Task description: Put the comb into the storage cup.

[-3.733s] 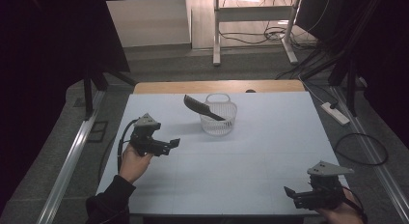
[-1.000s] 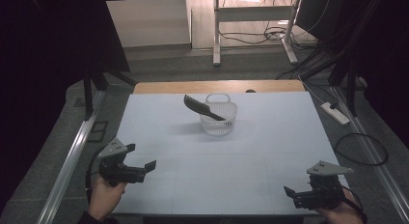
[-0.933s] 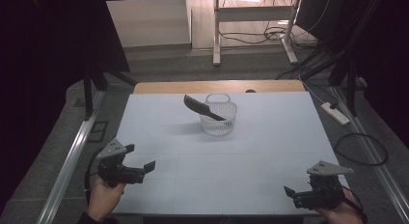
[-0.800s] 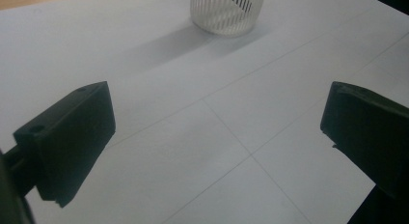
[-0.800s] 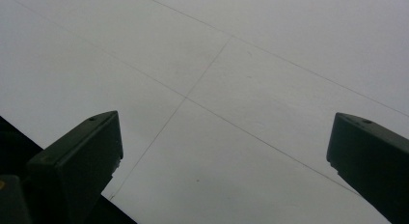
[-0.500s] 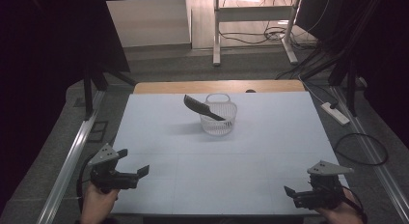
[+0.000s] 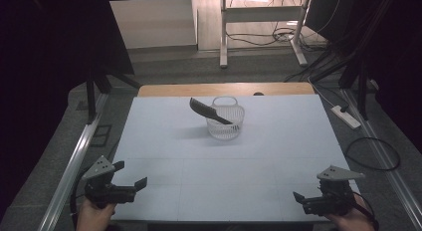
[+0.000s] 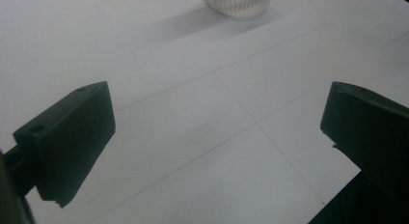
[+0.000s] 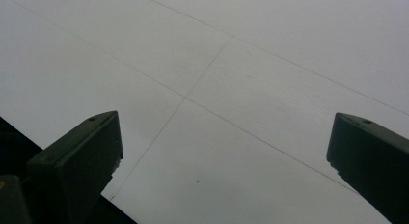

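Fingers of both grippers spread, empty, at the table's near corners — comb already rests in basket; seemingly finished

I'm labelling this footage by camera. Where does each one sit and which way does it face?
High view: above the person's side, facing forward and down on the table; both hands with the left gripper and right gripper.
Left gripper view: between its open jaws toward the basket.
Right gripper view: between its open jaws, down at tabletop.
Shared: high and left gripper views both show the basket.
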Demonstrator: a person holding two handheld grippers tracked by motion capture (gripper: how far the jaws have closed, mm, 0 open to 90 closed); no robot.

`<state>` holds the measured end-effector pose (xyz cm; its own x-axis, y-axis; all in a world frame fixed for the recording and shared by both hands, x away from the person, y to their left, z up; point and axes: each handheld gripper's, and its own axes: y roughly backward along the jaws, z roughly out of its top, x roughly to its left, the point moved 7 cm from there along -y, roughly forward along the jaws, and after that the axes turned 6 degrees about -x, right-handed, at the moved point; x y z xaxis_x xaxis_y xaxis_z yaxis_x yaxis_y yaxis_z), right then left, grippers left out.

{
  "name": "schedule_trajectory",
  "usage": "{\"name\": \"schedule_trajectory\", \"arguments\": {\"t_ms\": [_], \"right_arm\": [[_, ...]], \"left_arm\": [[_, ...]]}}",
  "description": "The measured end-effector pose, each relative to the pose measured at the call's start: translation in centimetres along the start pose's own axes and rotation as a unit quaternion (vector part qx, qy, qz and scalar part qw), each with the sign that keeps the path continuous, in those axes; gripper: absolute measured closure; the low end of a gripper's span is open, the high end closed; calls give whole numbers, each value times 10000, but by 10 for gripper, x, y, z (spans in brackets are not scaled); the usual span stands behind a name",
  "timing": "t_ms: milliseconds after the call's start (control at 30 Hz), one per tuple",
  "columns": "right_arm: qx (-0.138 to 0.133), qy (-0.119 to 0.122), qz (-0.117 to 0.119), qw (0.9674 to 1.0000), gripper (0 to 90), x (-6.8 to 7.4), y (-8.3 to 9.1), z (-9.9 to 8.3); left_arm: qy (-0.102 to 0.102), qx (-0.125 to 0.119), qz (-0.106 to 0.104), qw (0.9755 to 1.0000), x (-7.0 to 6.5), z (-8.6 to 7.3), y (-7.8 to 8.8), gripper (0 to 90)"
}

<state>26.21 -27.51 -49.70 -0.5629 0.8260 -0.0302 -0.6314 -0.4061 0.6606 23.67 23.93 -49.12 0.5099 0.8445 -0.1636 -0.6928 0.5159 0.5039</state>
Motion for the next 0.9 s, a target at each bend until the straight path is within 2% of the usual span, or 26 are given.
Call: {"name": "schedule_trajectory", "arguments": {"t_ms": [567, 900], "right_arm": [[-12, -36, -51, 10000, 0, -1, 0, 0], [-24, -50, -75, 10000, 0, -2, 1, 0]], "left_arm": [[-30, 111, 155, 9998, -1, -15, 12, 0], [-163, 317, 285, 9990, -3, -25, 13, 0]]}}
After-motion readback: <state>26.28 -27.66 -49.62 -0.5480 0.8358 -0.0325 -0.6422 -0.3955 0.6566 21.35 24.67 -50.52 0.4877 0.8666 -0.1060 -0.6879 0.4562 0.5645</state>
